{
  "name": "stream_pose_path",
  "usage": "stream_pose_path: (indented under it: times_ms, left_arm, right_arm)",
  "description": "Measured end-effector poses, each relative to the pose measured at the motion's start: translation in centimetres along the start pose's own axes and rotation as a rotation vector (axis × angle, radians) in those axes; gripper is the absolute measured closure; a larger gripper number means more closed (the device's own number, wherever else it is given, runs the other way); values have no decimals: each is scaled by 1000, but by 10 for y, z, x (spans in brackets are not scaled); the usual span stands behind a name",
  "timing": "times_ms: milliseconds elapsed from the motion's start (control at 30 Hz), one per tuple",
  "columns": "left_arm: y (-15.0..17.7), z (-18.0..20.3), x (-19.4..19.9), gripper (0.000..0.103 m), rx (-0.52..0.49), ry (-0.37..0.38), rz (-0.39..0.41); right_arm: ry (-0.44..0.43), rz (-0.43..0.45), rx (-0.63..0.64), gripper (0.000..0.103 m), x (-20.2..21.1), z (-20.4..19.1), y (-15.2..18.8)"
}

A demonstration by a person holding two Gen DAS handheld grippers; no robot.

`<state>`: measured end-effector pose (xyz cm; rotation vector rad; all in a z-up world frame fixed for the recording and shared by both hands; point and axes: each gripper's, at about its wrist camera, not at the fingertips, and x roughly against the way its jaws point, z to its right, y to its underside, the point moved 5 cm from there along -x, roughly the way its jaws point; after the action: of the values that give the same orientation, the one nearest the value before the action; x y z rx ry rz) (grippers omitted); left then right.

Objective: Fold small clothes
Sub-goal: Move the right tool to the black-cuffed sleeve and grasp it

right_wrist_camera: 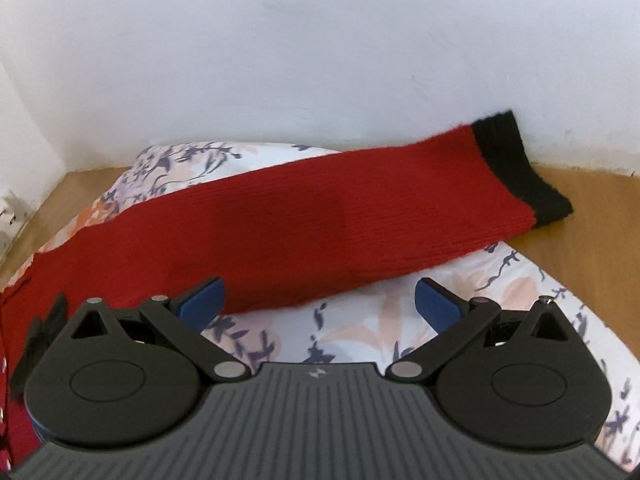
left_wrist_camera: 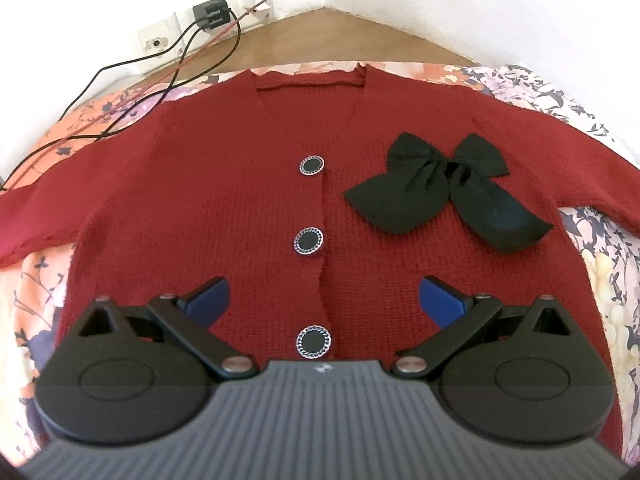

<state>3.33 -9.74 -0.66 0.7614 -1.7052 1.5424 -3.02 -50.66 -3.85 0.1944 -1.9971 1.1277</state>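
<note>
Cardigan [left_wrist_camera: 224, 200] lies spread flat, front up, on the floral sheet [left_wrist_camera: 608, 280] (black bow [left_wrist_camera: 440, 188] right of its buttons). Left gripper [left_wrist_camera: 324, 300] hovers over the near hem, jaws wide apart, empty. Right gripper [right_wrist_camera: 318, 300], likewise spread, hangs beside the outstretched sleeve [right_wrist_camera: 320, 224].

Looks like a home room: floral bedsheet [left_wrist_camera: 612, 280] spread on wood floor [right_wrist_camera: 592, 216], plain white wall [right_wrist_camera: 320, 60], wall sockets [left_wrist_camera: 160, 42] with plugged-in charger [left_wrist_camera: 211, 14] and cables.
</note>
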Motion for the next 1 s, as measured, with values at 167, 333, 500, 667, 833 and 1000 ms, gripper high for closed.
stream_pose_path:
  times_ms: [167,333,500,667,833,1000]
  left_arm:
    - [1,-2,-6,0,14,-26,-21]
    - [8,-6,-16,0,39,-35,-67]
    - [13,-5,-21,0,48,-38,-87]
    - [18,-3,-24,0,44,-40,-99]
    - [20,-3,-22,0,45,-44,-98]
    - [23,-4,-16,0,46,-48,-91]
  right_arm:
    - [13,38,32,0,-14,1,-2]
    - [-8,69,23,0,-21,1,-7]
    - [-47,102,-3,0,-22,4,-9]
    - [-110,132,-105,0,-22,14,-14]
    - [-75,199,-145,18,-16,22,-19]
    - [-29,196,-162,66,-15,31,-25]
